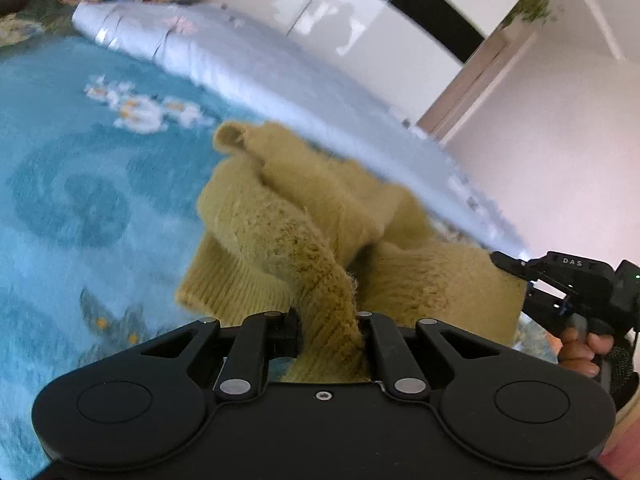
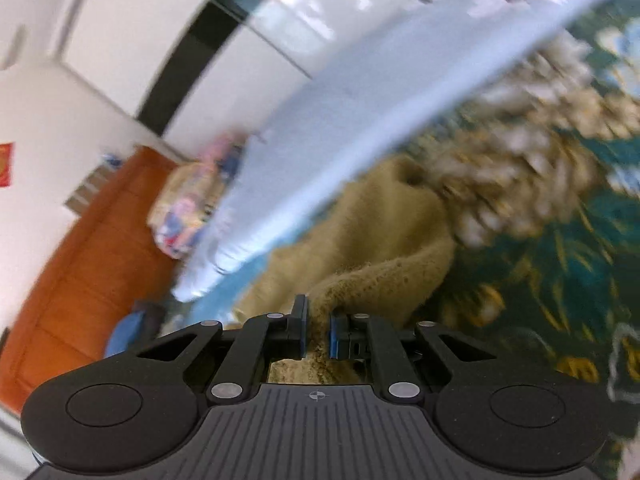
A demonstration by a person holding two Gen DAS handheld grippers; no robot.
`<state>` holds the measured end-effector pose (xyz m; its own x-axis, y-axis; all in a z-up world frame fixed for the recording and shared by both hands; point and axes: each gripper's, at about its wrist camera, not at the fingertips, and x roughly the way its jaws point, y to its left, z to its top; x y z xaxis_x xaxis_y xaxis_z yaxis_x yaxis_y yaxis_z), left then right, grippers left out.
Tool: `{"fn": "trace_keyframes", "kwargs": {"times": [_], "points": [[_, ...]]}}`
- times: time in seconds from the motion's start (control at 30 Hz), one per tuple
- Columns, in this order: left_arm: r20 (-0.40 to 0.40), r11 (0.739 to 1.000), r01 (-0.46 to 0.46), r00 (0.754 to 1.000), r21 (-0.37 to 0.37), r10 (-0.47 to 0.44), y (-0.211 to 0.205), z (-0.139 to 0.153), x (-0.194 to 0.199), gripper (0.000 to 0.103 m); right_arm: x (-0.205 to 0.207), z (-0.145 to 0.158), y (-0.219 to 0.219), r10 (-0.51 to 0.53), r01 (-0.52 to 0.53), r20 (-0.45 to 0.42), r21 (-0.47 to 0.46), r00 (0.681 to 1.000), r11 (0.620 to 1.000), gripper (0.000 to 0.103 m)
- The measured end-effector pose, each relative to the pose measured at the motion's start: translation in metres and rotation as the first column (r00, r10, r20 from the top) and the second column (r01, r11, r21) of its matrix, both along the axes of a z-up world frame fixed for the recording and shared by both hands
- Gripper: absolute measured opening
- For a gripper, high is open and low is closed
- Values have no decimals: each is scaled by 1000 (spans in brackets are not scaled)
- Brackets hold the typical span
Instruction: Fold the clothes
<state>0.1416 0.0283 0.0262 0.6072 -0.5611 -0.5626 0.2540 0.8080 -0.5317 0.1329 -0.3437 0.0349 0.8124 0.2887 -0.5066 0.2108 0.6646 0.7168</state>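
both the left gripper (image 1: 329,334) and the right gripper (image 2: 318,334) are clamped tight on the mustard knit sweater (image 1: 320,216). its bulk hangs ahead of the fingers over the blue floral blanket (image 1: 72,184).

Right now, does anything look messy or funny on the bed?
Yes. The fuzzy mustard-yellow knitted sweater is bunched in a rumpled heap on the blue flowered blanket, not flat. Both hand-held grippers pinch its edges, so it is only mid-fold. Nothing looks torn.

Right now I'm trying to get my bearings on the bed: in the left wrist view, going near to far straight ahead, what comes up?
Left gripper, shut on the yellow sweater → pale blue quilt → white wardrobe.
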Motion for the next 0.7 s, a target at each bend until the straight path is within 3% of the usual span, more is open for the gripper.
{"fn": "trace_keyframes", "kwargs": {"times": [0.13, 0.3, 0.37, 0.4, 0.47, 0.57, 0.7], "points": [[-39, 1000, -19, 999, 24, 20, 2, -16, 8, 10, -8, -35, -3, -12, 12, -115, 6, 993, 1000, 8], [-49, 997, -29, 998, 72, 33, -1, -25, 14, 11, -8, -57, 2, 11, -15, -182, -24, 983, 1000, 10], [-42, 996, -23, 999, 85, 27, 1, -22, 15, 16, -8, -55, 3, 13, -21, -187, -42, 982, 999, 12], [-35, 996, -20, 999, 88, 23, 3, -19, 15, 20, -10, -49, 3, 20, -31, -188, -55, 982, 998, 18], [-10, 994, -20, 1000, 107, 21, 11, -10, 16, 37, -10, -37, 2, 27, -51, -194, -117, 981, 992, 29], [24, 989, -48, 999, 140, 45, 26, 2, 21, 48, -15, -19, -5, 11, -51, -180, -216, 984, 975, 40], [44, 983, -124, 992, 136, 119, 47, 16, 37, 49, -14, -11, -18, -30, -16, -166, -272, 986, 962, 46]]}}
